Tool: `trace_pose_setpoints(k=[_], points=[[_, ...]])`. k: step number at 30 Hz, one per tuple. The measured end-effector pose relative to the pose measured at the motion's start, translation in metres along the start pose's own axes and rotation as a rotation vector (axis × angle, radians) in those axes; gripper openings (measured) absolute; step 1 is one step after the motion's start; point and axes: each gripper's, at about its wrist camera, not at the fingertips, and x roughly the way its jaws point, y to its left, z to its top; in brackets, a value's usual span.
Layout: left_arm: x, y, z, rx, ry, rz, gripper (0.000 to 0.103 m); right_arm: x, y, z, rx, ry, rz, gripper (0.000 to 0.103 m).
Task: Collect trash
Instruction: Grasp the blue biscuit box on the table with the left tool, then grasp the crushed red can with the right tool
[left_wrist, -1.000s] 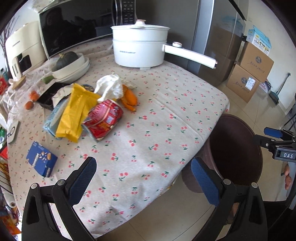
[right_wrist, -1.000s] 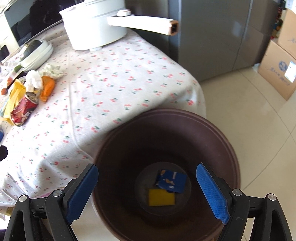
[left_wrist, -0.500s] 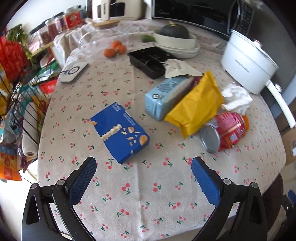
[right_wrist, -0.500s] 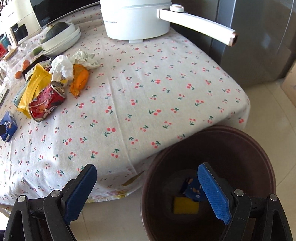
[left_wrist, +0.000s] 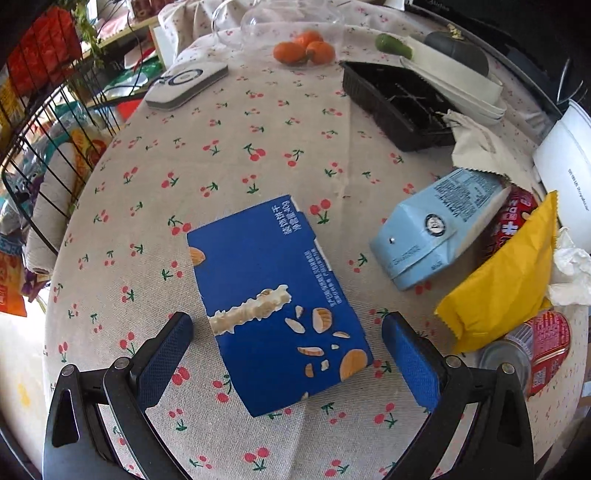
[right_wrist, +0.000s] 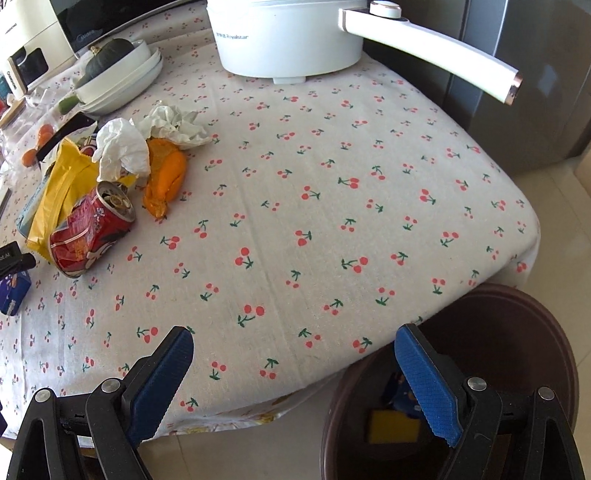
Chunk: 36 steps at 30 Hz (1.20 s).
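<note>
A flat blue snack box (left_wrist: 277, 302) lies on the cherry-print tablecloth (left_wrist: 229, 155), and my left gripper (left_wrist: 288, 343) hangs open just above it, one finger on each side, not touching. To its right lie a pale blue carton (left_wrist: 439, 225), a yellow wrapper (left_wrist: 506, 280) and a crushed red can (left_wrist: 543, 350). In the right wrist view the same red can (right_wrist: 92, 232), yellow wrapper (right_wrist: 59, 188), white tissues (right_wrist: 122, 147) and orange peel (right_wrist: 166, 177) sit at the left. My right gripper (right_wrist: 293, 373) is open and empty over the table's edge, beside the brown bin (right_wrist: 517, 332).
A white electric pot (right_wrist: 288, 37) with a long handle stands at the back. A black tray (left_wrist: 399, 103), stacked white plates (right_wrist: 122, 81), oranges (left_wrist: 303, 50) and a white device (left_wrist: 188, 83) crowd the far side. A wire rack (left_wrist: 48, 122) stands left of the table.
My left gripper swung from the bin side across the table and sank over the blue box. My right gripper drew back from above the bin to the table's edge. Both stayed open.
</note>
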Motion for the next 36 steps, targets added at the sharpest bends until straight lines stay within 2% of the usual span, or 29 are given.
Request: trace_pose_setpoints(k=[4, 11, 14, 16, 18, 19, 23, 30, 33, 36], points=[[0.0, 0.003, -0.001, 0.056, 0.01, 0.005, 0.103, 0.004, 0.002, 0.002, 0.0, 0.006, -0.012, 0.092], [0.0, 0.036, 0.003, 0.039, 0.037, -0.036, 0.102, 0.007, 0.017, 0.008, 0.015, -0.003, 0.0, 0.092], [-0.003, 0.048, 0.006, 0.052, 0.038, -0.086, 0.093, 0.009, 0.029, 0.01, 0.017, -0.007, 0.014, 0.092], [-0.007, 0.052, 0.008, 0.071, 0.032, -0.117, 0.082, 0.01, 0.037, 0.011, 0.013, -0.011, 0.022, 0.092], [-0.009, 0.058, 0.008, 0.092, 0.027, -0.153, 0.064, 0.011, 0.046, 0.013, 0.005, -0.016, 0.026, 0.092], [-0.009, 0.062, 0.01, 0.099, 0.029, -0.178, 0.062, 0.011, 0.05, 0.014, 0.003, -0.018, 0.027, 0.092], [-0.013, 0.073, 0.01, 0.097, 0.037, -0.276, 0.062, 0.014, 0.062, 0.018, 0.0, -0.029, 0.034, 0.092], [-0.034, 0.075, 0.009, 0.172, -0.014, -0.319, 0.062, 0.018, 0.092, 0.028, 0.009, -0.054, 0.103, 0.092], [-0.043, 0.074, 0.007, 0.203, -0.022, -0.334, 0.062, 0.022, 0.116, 0.033, -0.069, -0.071, 0.146, 0.092], [-0.052, 0.076, 0.0, 0.233, -0.03, -0.341, 0.062, 0.023, 0.142, 0.038, -0.216, -0.127, 0.18, 0.095]])
